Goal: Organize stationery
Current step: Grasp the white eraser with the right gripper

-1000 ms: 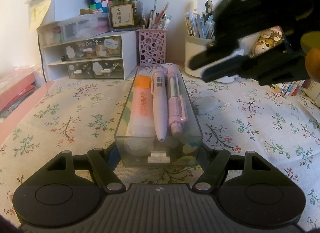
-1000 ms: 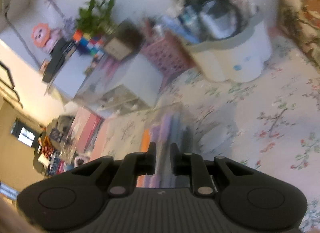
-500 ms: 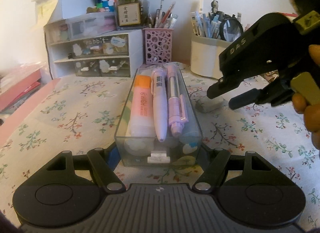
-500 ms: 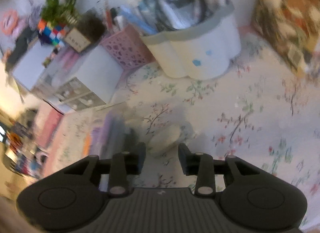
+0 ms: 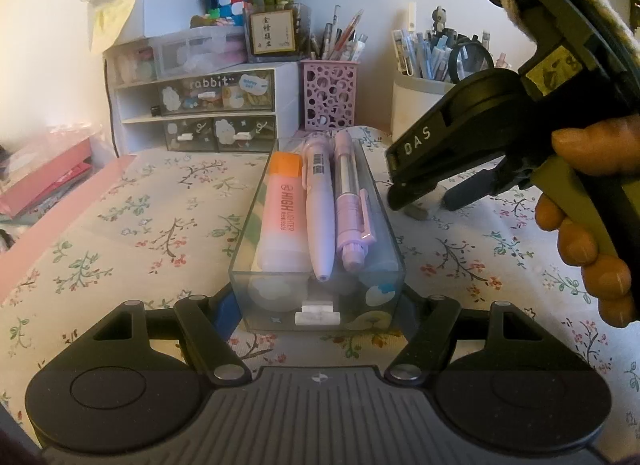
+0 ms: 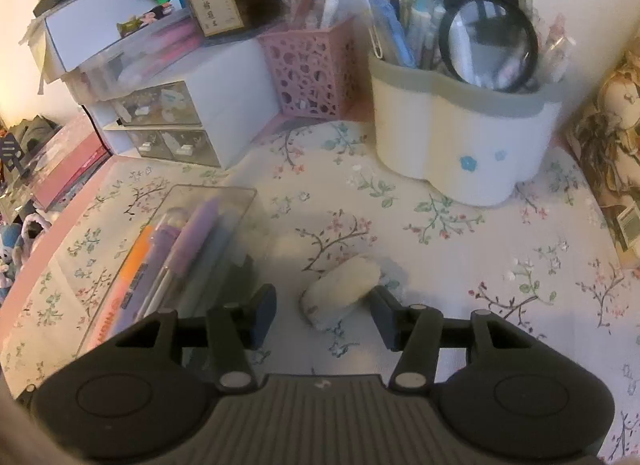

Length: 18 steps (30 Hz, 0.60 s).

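Observation:
A clear plastic tray lies lengthwise on the floral cloth. It holds an orange highlighter, a pink pen and a lilac pen. My left gripper is shut on the tray's near end, one finger on each side wall. To the tray's right a small white eraser lies on the cloth. My right gripper points down at it, and its jaws are opening. The eraser lies between the fingers, close to the right pad; no pad presses on it. The left wrist view shows the right gripper held by a hand.
A white pen pot with a magnifying glass stands behind the eraser. A pink perforated pot and a white drawer unit line the back wall. Pink books lie at far left. A patterned item stands at the right edge.
The right gripper came down from above the tray to the eraser on its right, rolled level, and its jaws widened. The left gripper and tray stayed still.

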### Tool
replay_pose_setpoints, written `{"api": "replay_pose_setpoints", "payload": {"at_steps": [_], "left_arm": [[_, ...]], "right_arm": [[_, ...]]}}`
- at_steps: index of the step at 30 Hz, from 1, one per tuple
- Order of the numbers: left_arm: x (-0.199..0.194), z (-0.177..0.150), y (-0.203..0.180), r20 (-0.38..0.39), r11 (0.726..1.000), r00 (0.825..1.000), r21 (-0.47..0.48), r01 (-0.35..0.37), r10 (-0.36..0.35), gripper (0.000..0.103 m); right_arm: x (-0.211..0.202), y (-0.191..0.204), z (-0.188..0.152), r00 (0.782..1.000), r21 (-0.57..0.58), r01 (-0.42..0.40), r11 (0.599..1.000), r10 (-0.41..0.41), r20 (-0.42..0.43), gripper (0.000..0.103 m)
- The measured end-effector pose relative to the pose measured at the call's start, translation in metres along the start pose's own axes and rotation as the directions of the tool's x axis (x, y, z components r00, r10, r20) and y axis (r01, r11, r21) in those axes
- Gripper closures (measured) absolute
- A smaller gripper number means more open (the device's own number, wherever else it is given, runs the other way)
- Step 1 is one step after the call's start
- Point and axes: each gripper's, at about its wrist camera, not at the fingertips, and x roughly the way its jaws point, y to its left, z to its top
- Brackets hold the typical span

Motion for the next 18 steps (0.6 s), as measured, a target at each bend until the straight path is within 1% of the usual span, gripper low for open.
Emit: {"api": "replay_pose_setpoints", "payload": {"at_steps": [1,7,10,15,18], "left_arm": [[0.000,0.000,0.000,0.000,1.000,1.000,0.000,0.000,0.000,0.031],[0.000,0.000,0.000,0.000,1.000,1.000,0.001,0.000,0.000,0.031],[0.000,0.000,0.000,0.001,1.000,1.000,0.000,0.000,0.000,0.031],[0.000,0.000,0.000,0.001,1.000,1.000,0.000,0.000,0.000,0.031],[0.000,-0.001,0.000,0.001,1.000,1.000,0.001,0.000,0.000,0.031]], "right_arm": [[-0.001,0.000,0.000,1.000,0.004,0.008,1.000,-0.008,0.002,0.068],[-0.008,-0.011,-0.004,1.000,0.050,-0.019,0.999,0.019,0.009,0.078],[-0.009,-0.013,-0.005,1.000,0.060,-0.025,0.998,0.024,0.012,0.079],[-0.010,-0.013,-0.008,0.999,0.042,-0.033,0.999,0.032,0.024,0.079],[-0.011,-0.016,-0.008,0.998,0.025,-0.052,0.998,0.051,0.030,0.079]]}}
